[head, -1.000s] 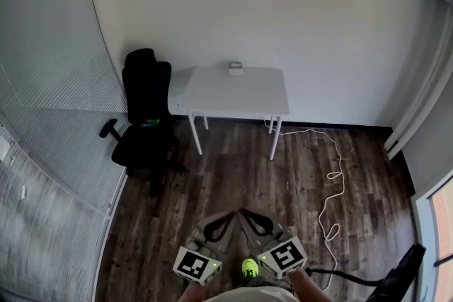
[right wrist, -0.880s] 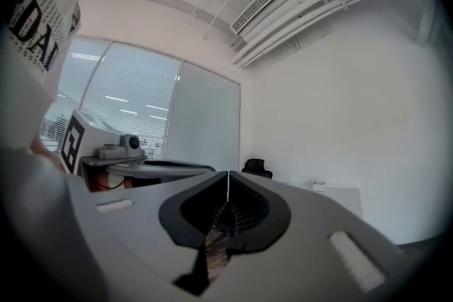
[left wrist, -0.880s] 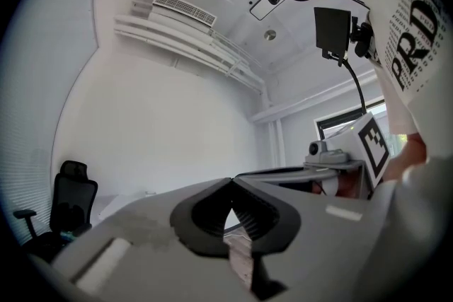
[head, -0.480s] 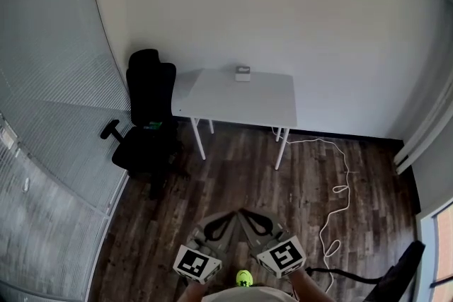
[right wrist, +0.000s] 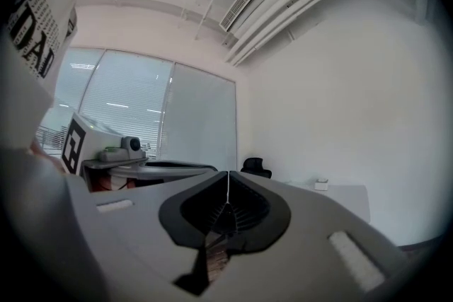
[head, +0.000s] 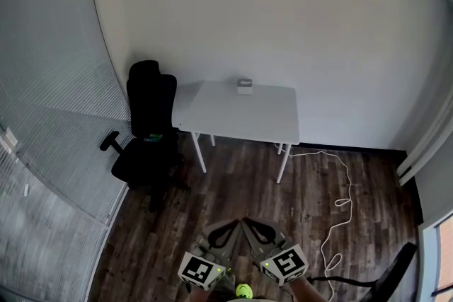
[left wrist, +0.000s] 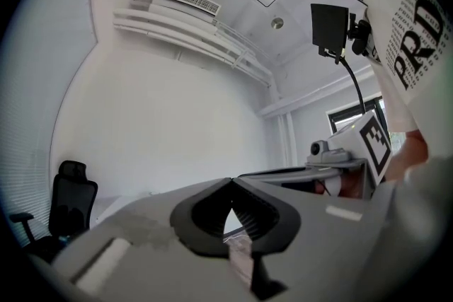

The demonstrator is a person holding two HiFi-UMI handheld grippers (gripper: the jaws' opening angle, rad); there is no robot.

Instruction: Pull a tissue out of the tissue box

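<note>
While the person carries both tools low in front of the body, the fingers [left wrist: 272, 216] of the left gripper [left wrist: 231, 184] are pressed tip to tip with nothing between them. The fingers [right wrist: 249, 210] of the right gripper [right wrist: 227, 177] are likewise closed together and empty. From above, the two grippers sit side by side at the bottom edge of the head view, their tips almost meeting over the dark wooden floor [head: 233, 180].

Well beyond them, across that floor, a white tabletop [head: 241, 113] stands against the far wall. The tissue box [head: 245, 86] sits on it near the back edge, close to the wall; it is too small to tell whether a tissue pokes out. A black office chair [head: 150, 117] stands just beside the tabletop's left end, and a white cable [head: 342, 202] trails over the floor to its right.

As I judge it, nothing of the task is done yet: the box is untouched and far out of reach. Everything is left: getting to the tabletop, opening one pair of fingers, pinching a tissue at the slot and drawing it free.
</note>
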